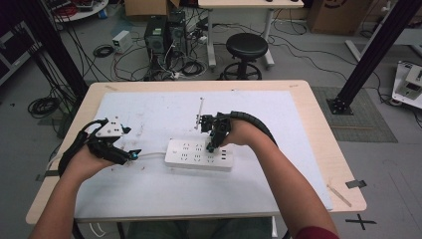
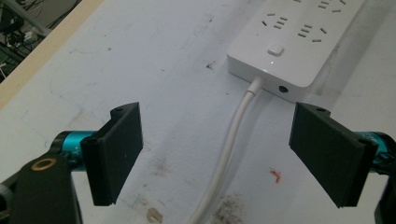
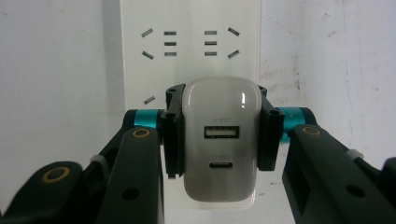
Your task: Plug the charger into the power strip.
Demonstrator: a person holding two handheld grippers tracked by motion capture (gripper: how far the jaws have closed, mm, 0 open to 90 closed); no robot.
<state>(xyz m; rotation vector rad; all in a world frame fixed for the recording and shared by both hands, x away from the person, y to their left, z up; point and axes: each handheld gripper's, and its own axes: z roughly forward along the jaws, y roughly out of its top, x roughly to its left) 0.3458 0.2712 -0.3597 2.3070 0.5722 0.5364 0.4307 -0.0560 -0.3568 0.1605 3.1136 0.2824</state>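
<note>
You sit at a light wooden table (image 1: 318, 129) whose top is mostly covered by a scuffed white sheet (image 1: 164, 107). Beyond its far edge a round black stool (image 1: 246, 47) stands on the grey floor (image 1: 298, 69), in front of a pale desk with white legs (image 1: 239, 5). Left of the stool, two black computer towers (image 1: 164, 32) rise from a tangle of loose cables (image 1: 174, 67), with a small white box (image 1: 122, 40) nearby. Black metal frame posts (image 1: 373, 47) slant down at your right and left. A dark ribbed mat (image 1: 356, 117) lies beside the table, and a black tape cross (image 1: 361, 220) marks the floor near you.
</note>
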